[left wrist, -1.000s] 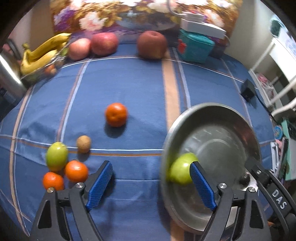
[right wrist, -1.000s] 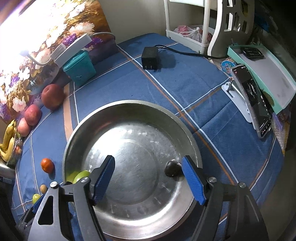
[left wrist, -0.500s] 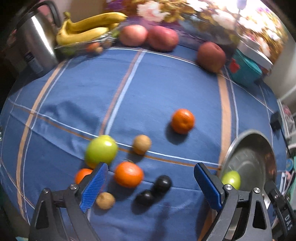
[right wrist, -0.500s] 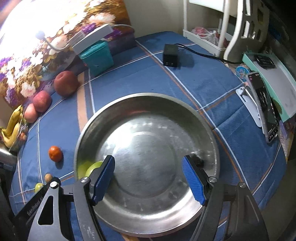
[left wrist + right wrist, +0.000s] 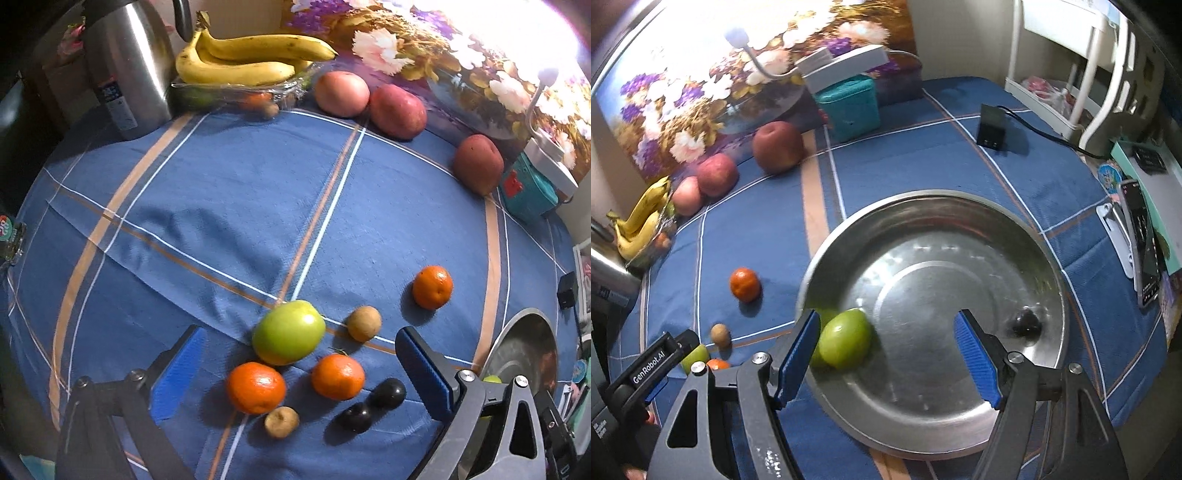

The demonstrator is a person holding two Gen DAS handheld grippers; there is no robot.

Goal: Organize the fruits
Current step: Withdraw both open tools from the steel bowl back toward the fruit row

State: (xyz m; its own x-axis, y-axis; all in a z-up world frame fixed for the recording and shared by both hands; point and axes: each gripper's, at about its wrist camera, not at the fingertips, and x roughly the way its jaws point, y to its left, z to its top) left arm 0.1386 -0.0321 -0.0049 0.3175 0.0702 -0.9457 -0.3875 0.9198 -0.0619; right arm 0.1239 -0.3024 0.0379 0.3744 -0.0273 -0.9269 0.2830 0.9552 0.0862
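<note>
Over the blue plaid tablecloth point(image 5: 229, 206), seen along the left wrist view, the left gripper point(image 5: 295, 365) stands wide open with nothing between its blue pads, hanging above a cluster of fruit: a green apple point(image 5: 289, 331), two tangerines point(image 5: 256, 387) point(image 5: 337, 376), two dark plums point(image 5: 388, 393) point(image 5: 356, 417) and two small brown fruits point(image 5: 364, 323) point(image 5: 282, 421). A third tangerine point(image 5: 432, 287) lies apart to the right. At the back sit bananas point(image 5: 243, 59), three red apples point(image 5: 342, 93) and a steel kettle point(image 5: 125, 62). The steel bowl point(image 5: 524, 354) shows only at the right edge. A second ago this gripper was over the bowl beside a green fruit; it has swung left to the cluster.

From the right wrist view, the right gripper point(image 5: 886, 358) is likewise wide open and empty over the steel bowl point(image 5: 923, 199). A green apple point(image 5: 844, 339) rests in the bowl just beside the left pad, and a dark plum point(image 5: 1025, 322) lies near the right rim. The plum has rolled away from the right pad since earlier. A black adapter point(image 5: 991, 125) and teal box point(image 5: 849, 107) stand beyond.
</note>
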